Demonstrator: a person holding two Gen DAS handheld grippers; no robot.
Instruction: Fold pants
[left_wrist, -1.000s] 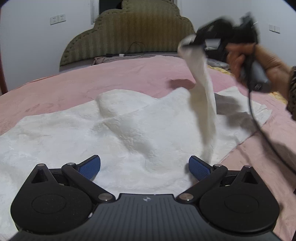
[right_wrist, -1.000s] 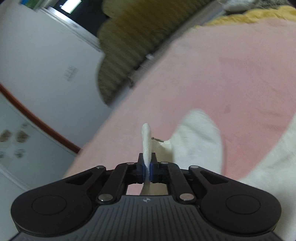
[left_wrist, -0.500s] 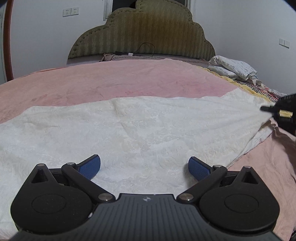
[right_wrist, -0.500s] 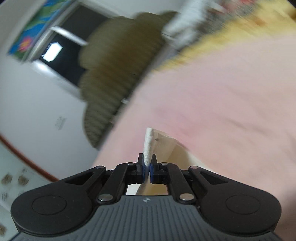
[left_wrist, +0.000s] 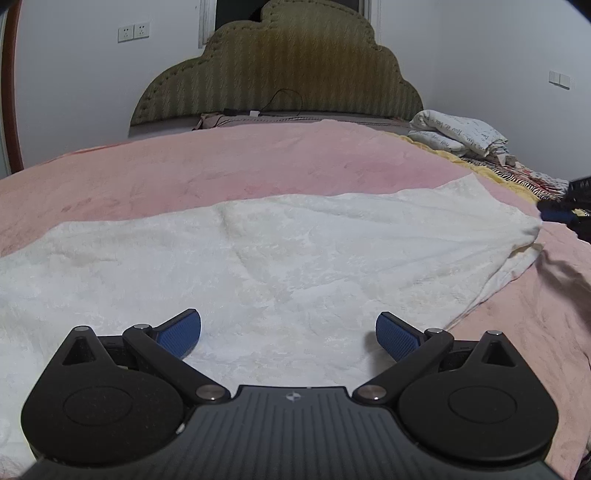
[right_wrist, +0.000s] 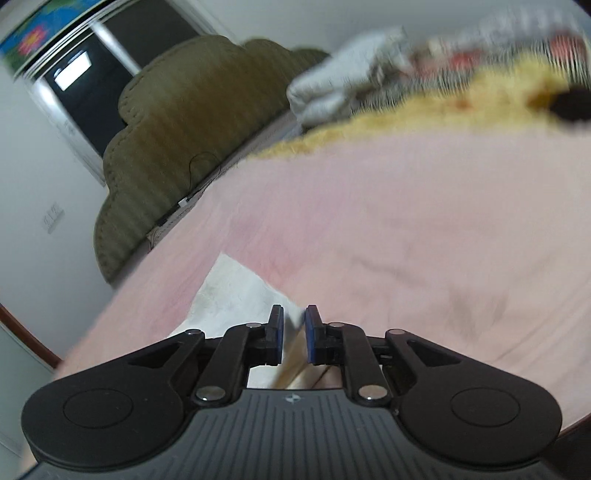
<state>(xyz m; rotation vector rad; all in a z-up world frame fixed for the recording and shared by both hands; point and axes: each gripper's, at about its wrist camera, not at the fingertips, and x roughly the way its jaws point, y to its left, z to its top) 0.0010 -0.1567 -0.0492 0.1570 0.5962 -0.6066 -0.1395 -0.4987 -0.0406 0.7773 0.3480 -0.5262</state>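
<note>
Across the lower half of the left wrist view the white pants (left_wrist: 280, 258) lie spread flat on the pink bedspread (left_wrist: 229, 166), one end drawn to a point at the right edge of the frame. Our left tool (left_wrist: 288, 332) hovers over the near cloth with its blue pads wide apart and nothing between them. Our right tool (right_wrist: 294, 334) has its pads parted by a narrow gap; the tip of the cloth (right_wrist: 236, 291) sits just ahead and seems to run between them, but the blur will not let us say whether it is gripped. We judge that we are at the end of a fold across the pants, the carried edge laid down on the right. Next we need the right tool clear of the fabric without dragging it, then both tools on one end to fold lengthwise, keeping the layers aligned.
</note>
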